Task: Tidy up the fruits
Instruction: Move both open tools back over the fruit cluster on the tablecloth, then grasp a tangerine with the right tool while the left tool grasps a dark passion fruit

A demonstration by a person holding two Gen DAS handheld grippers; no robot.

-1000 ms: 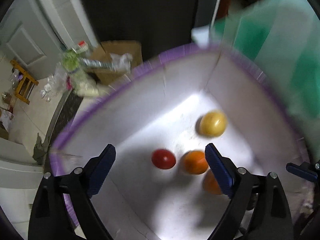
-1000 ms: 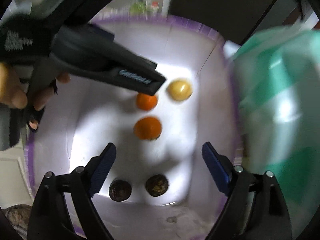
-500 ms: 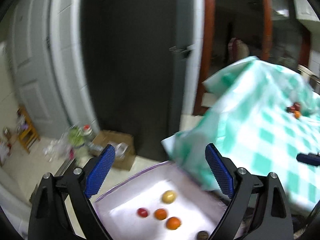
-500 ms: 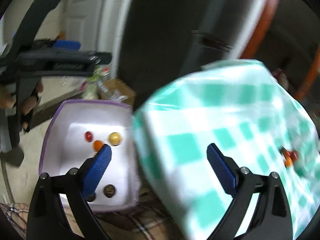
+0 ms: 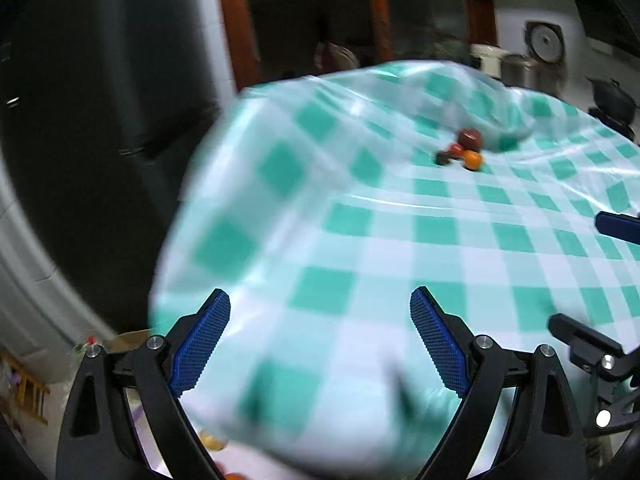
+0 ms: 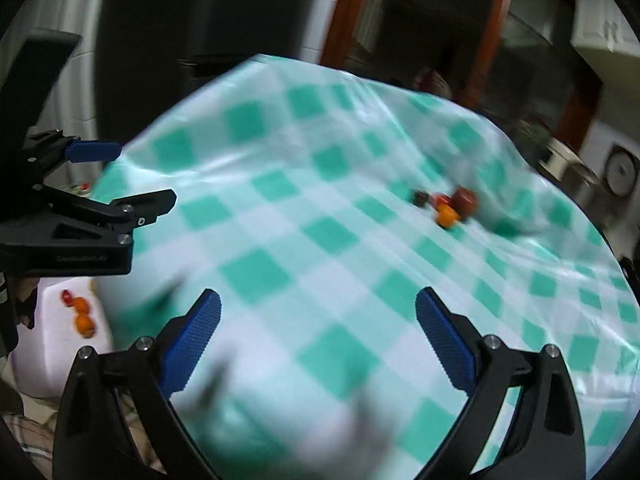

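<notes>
Right wrist view: fruit cluster (image 6: 448, 206) sits far ahead, slightly right of the right gripper (image 6: 318, 338), fingers empty, still spreading.

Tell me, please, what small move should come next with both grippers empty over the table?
Probably reach the right gripper, jaws opening and empty, toward the fruit cluster on the checked tablecloth; those pieces are not yet in the white bin.

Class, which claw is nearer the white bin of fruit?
Left. The left claw is right by the bin; the right claw, opening and empty, is farther off, over the tablecloth.
</notes>
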